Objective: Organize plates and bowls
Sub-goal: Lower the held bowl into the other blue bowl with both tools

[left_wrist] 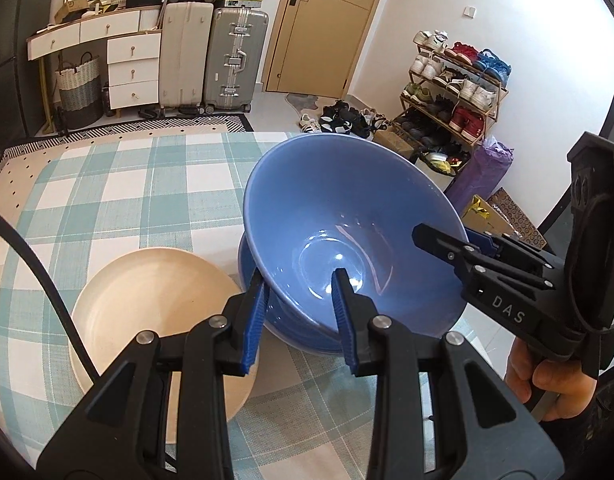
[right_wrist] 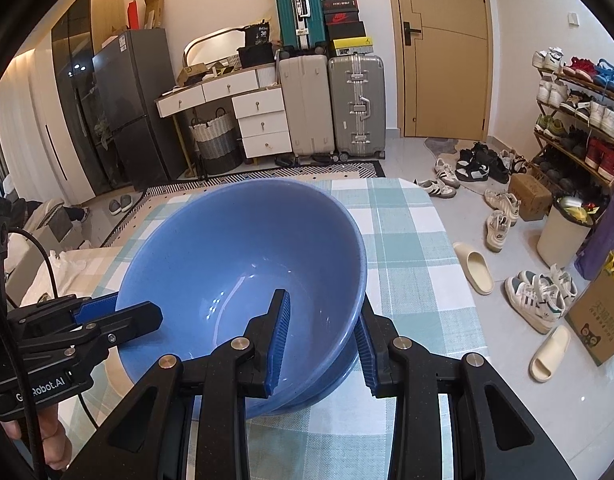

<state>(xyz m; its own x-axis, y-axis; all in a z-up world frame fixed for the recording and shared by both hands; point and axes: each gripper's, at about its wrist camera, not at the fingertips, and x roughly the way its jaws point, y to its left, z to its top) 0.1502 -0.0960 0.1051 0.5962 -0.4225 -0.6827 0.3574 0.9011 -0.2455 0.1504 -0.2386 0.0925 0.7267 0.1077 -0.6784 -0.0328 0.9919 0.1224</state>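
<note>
- You work over a table under a teal-and-white checked cloth (left_wrist: 119, 184), with suitcases (right_wrist: 333, 104), a wooden door (right_wrist: 443, 48) and a shoe rack (right_wrist: 579, 120) behind it.
- Your left gripper (left_wrist: 301, 304) straddles the near rim of the blue bowl (left_wrist: 347, 216), one finger inside, one outside; whether the pads are pressing the wall, you cannot tell.
- Your right gripper (right_wrist: 321, 336) straddles the opposite rim the same way, its grip equally unclear.
- The bowl tilts and sits in a second blue bowl (left_wrist: 291, 330).
- A cream plate (left_wrist: 147, 300) lies just left of them on the cloth.
</note>
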